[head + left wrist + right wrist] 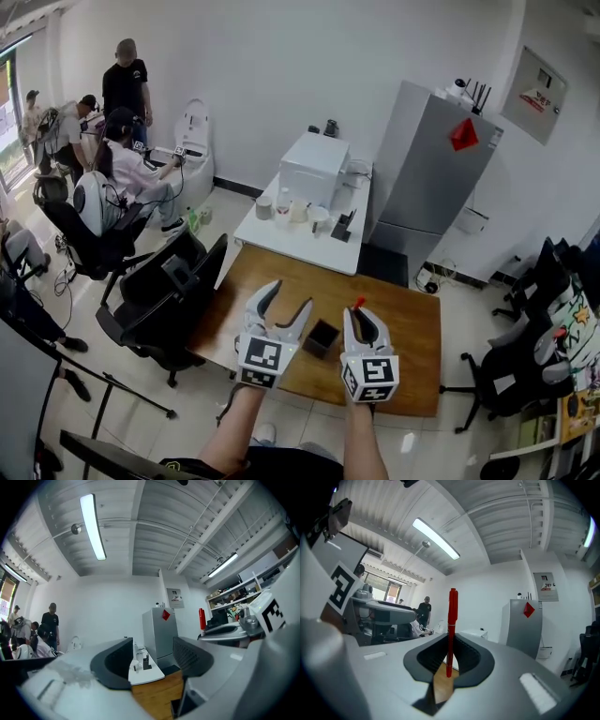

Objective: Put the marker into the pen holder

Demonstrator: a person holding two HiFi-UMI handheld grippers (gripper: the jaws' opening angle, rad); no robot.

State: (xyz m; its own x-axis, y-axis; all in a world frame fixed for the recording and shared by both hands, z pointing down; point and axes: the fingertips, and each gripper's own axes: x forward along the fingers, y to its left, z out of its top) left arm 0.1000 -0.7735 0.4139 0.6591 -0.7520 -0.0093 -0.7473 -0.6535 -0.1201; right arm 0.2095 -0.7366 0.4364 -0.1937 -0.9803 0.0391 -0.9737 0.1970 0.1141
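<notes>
A red marker [452, 630] stands upright between the pads of my right gripper [449, 660], which is shut on it. In the head view its red tip [359, 302] pokes above the right gripper [366, 322]. The black square pen holder [322, 337] sits on the wooden table [412, 347], between the two grippers and just left of the right one. My left gripper [286, 302] is held open with nothing between its jaws; in its own view the left gripper [153, 660] frames the white table and the wooden table edge.
A white table [300, 239] with cups, a white box [314, 166] and small items stands beyond the wooden table. A grey fridge [431, 178] is at the back right. Black office chairs [169, 291] stand left of the table, another chair [516, 370] right. People sit and stand at the far left.
</notes>
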